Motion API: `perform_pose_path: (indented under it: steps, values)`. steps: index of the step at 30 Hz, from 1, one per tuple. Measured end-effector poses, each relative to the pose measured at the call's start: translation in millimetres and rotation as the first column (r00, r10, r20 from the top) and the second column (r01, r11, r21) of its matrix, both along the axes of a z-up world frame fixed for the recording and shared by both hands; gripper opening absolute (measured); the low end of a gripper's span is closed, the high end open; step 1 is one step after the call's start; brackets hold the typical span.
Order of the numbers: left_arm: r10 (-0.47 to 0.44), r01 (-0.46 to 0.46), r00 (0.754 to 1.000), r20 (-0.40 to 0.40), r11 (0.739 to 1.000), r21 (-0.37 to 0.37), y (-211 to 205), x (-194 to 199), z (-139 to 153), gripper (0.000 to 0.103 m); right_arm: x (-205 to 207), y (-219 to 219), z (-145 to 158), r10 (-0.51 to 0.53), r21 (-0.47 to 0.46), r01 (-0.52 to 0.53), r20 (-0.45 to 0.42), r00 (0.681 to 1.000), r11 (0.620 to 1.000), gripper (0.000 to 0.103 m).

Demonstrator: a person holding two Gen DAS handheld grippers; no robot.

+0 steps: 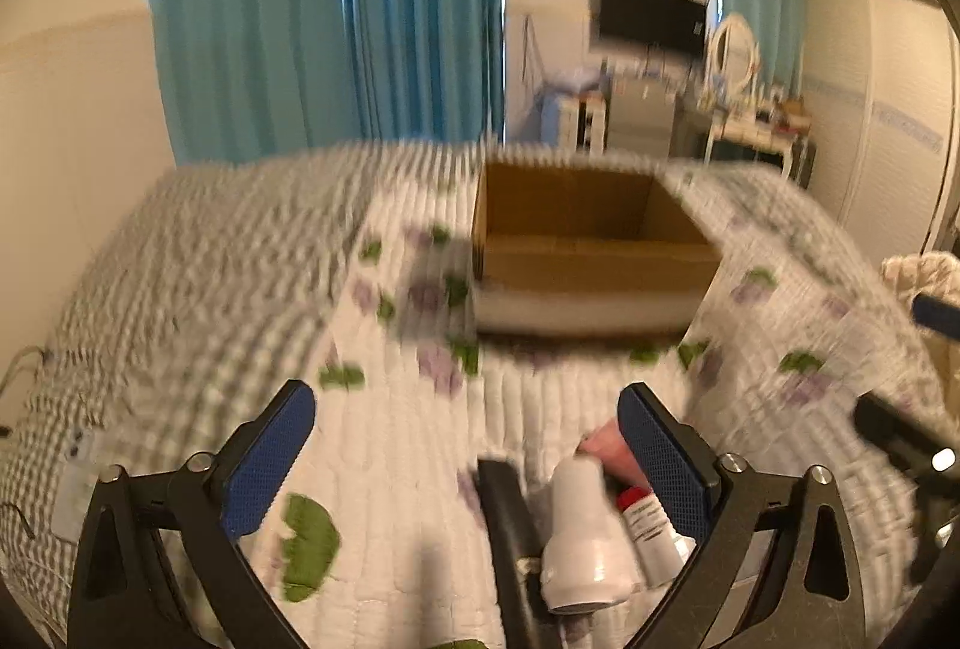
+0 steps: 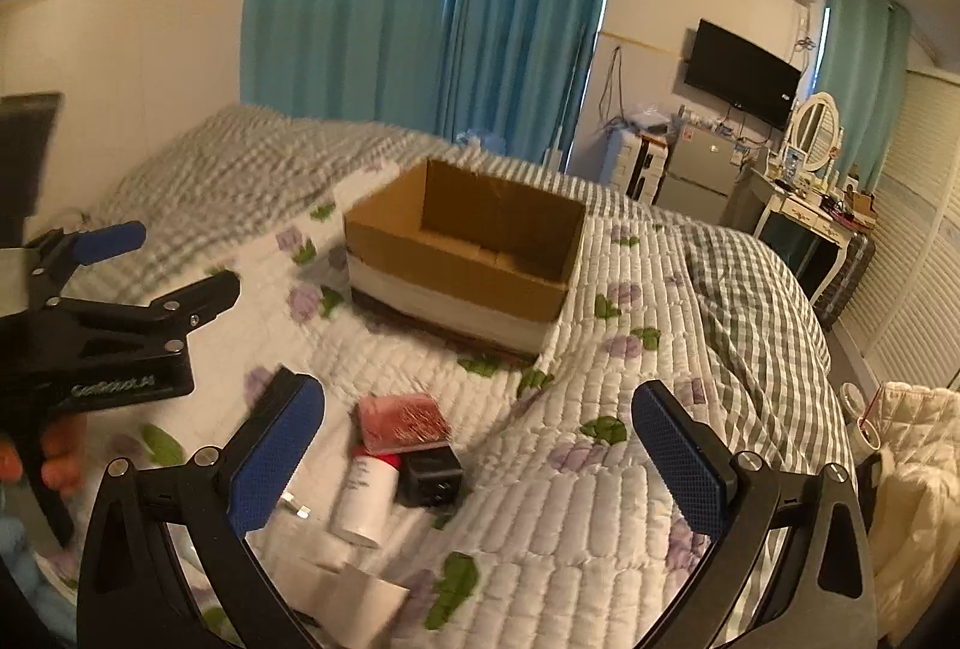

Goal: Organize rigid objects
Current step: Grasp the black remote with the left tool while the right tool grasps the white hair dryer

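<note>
An open cardboard box (image 1: 591, 253) stands on the quilted bed; it also shows in the right wrist view (image 2: 462, 253). My left gripper (image 1: 465, 460) is open, with a white bottle (image 1: 585, 535), a red-capped tube (image 1: 651, 529), a pink brush (image 1: 609, 448) and a black object (image 1: 510, 523) lying between its fingers near the right one. My right gripper (image 2: 480, 460) is open above the same pile: the pink brush (image 2: 402, 424), white red-capped tube (image 2: 369, 499) and a black block (image 2: 429, 478). The left gripper's body (image 2: 120, 325) shows at the left.
The bed carries a white floral quilt (image 2: 600, 499) and a grey checked blanket (image 2: 750, 289). Blue curtains (image 2: 420, 0) hang behind. A dressing table with mirror (image 2: 810, 169), a TV (image 2: 741, 72) and a small fridge (image 2: 702, 169) stand at the right. A cream cloth (image 2: 912, 469) lies at the right edge.
</note>
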State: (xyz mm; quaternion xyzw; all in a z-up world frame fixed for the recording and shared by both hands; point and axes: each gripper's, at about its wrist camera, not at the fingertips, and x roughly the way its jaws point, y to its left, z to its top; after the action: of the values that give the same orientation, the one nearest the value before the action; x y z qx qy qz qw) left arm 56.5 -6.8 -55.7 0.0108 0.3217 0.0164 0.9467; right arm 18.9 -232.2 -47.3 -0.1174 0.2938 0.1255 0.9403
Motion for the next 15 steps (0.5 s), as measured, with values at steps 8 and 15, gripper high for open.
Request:
perform_pose_path:
  steps: [8, 15]
  values:
    - [-0.032, 0.046, 0.959, -0.281, 0.998, 0.041, -11.4, 30.5, -71.6, 0.062, 44.8, -6.2, -51.4, 0.021, -0.006, -0.023, -0.184, 0.983, 1.000, 0.103]
    - [-0.103, 0.143, 0.908, -0.407, 0.987, 0.069, -31.0, 44.4, -93.9, 0.038, 63.5, -2.4, -74.5, 0.048, 0.000, -0.050, -0.279, 0.959, 0.999, 0.103]
